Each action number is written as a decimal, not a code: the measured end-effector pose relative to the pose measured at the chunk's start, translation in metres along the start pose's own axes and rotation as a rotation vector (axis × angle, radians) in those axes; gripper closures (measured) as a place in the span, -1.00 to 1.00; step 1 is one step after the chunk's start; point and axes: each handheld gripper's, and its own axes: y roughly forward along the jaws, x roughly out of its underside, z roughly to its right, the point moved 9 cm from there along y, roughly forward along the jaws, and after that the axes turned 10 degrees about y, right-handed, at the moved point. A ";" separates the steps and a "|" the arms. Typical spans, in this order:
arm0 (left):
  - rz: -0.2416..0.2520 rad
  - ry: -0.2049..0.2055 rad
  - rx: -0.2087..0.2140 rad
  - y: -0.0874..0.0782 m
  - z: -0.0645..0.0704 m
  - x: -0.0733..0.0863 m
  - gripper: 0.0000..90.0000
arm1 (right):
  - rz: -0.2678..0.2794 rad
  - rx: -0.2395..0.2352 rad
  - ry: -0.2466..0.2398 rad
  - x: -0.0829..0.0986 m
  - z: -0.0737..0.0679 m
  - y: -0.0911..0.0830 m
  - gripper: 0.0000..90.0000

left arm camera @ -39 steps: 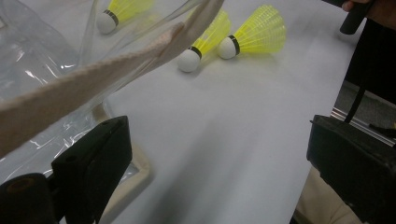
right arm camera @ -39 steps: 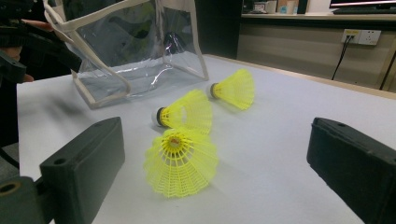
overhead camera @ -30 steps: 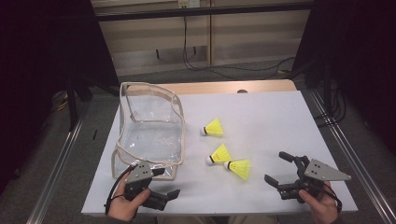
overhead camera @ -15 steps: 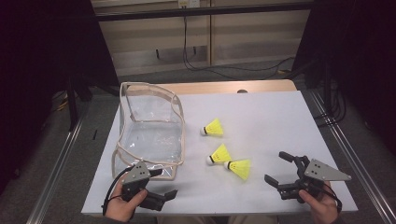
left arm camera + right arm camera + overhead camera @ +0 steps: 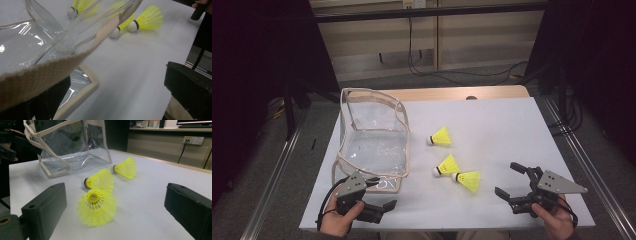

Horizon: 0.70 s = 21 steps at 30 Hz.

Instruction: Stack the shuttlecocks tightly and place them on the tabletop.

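The left gripper [image 5: 379, 209] sits at the near left of the white table [image 5: 512, 125], jaws apart, with the bag [image 5: 372, 145] strap [image 5: 37, 77] lying across one jaw, though I cannot tell if it is pinched. The right gripper [image 5: 512, 182] rests at the near right, jaws wide and holding nothing, facing three yellow shuttlecocks, the nearest [image 5: 468, 180] just ahead, another [image 5: 446, 165] touching it, the third [image 5: 440, 137] farther back. Behind the table are a wood-panelled wall and cables [image 5: 432, 70]
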 end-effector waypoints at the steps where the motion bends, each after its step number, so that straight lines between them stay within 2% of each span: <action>1: 0.004 -0.002 -0.002 0.000 0.000 0.000 -0.85 | 0.001 0.000 0.000 0.000 0.000 0.000 -0.92; 4: 0.013 -0.003 -0.007 0.000 -0.001 0.000 -0.84 | 0.000 -0.001 0.001 0.000 0.000 0.000 -0.92; 15: 0.032 0.034 -0.015 0.003 -0.004 0.000 -0.88 | -0.001 -0.004 0.000 0.000 -0.001 0.002 -0.92; 21: 0.036 0.037 -0.019 0.004 -0.005 -0.001 -0.88 | -0.003 -0.002 -0.001 0.000 -0.001 0.002 -0.92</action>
